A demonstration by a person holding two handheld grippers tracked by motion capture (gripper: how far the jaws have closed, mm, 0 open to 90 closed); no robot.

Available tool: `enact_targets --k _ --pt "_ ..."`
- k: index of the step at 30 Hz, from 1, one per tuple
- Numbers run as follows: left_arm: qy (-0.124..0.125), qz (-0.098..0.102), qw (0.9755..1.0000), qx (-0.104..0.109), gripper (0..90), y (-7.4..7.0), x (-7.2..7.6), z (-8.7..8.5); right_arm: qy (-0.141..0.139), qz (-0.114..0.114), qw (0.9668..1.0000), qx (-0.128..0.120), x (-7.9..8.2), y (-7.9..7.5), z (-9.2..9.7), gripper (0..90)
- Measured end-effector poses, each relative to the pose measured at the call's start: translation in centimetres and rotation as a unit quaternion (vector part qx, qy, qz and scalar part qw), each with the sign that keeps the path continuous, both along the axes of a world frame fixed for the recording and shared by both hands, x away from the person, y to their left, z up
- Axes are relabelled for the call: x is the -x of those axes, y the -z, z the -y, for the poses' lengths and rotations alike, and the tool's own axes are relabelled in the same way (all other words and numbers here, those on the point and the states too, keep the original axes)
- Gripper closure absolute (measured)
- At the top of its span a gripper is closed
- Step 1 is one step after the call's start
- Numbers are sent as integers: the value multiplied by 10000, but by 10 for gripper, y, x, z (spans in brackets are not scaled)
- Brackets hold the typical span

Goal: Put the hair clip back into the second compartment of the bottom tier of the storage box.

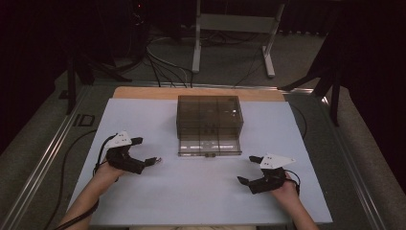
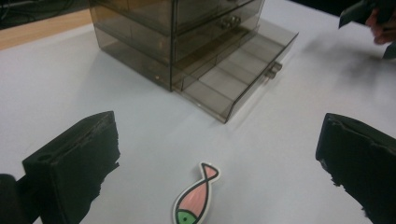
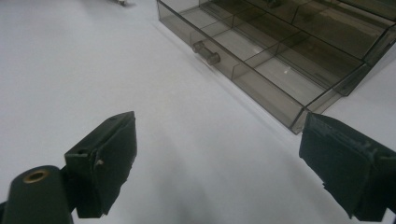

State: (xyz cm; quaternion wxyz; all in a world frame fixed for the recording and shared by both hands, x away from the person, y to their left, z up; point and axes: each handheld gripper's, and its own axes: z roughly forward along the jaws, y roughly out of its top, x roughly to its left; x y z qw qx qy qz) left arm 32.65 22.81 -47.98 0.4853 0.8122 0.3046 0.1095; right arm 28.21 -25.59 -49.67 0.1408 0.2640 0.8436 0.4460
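Two grippers rested low over a smooth white table top (image 1: 201,191), one at each side of a smoky, see-through plastic drawer box (image 1: 209,115). The box was squarish with hard flat walls, and its bottom drawer (image 1: 208,146) stood pulled out toward the person, split by thin partitions into compartments, with a small knob (image 3: 206,52) on its front. The left gripper (image 1: 147,151) had its jaws spread wide, closed on nothing; in the left gripper view a flat fish-shaped sticker (image 2: 197,195), pink with a green head and a white outline, lay on the table between the rough black foam pads (image 2: 88,154), touching neither. The right gripper (image 1: 249,169) also stood wide open and empty above bare table, near the drawer's front corner. A strip of pale wood (image 1: 143,92) edged the table's far side.
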Motion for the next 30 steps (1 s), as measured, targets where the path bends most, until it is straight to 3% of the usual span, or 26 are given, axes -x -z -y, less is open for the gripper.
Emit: enact_targets --k 2,14,22,25,30 --pt "-61 -38 9999 -135 0 3 -2 1 -3 1 10000 -3 0 0 0 112" --pt "-190 -452 9979 -416 0 22 -15 -1 -30 -12 10000 3 0 1 -1 112" --pt "-242 -476 9964 -651 90 28 -18 1 -64 -32 10000 17 0 1 -1 112" --pt "-301 -366 9955 -817 163 30 -17 1 -69 -44 10000 25 0 1 -1 112" --pt "-291 -383 9953 -836 227 31 -16 0 -72 -46 10000 38 -1 2 -1 112"
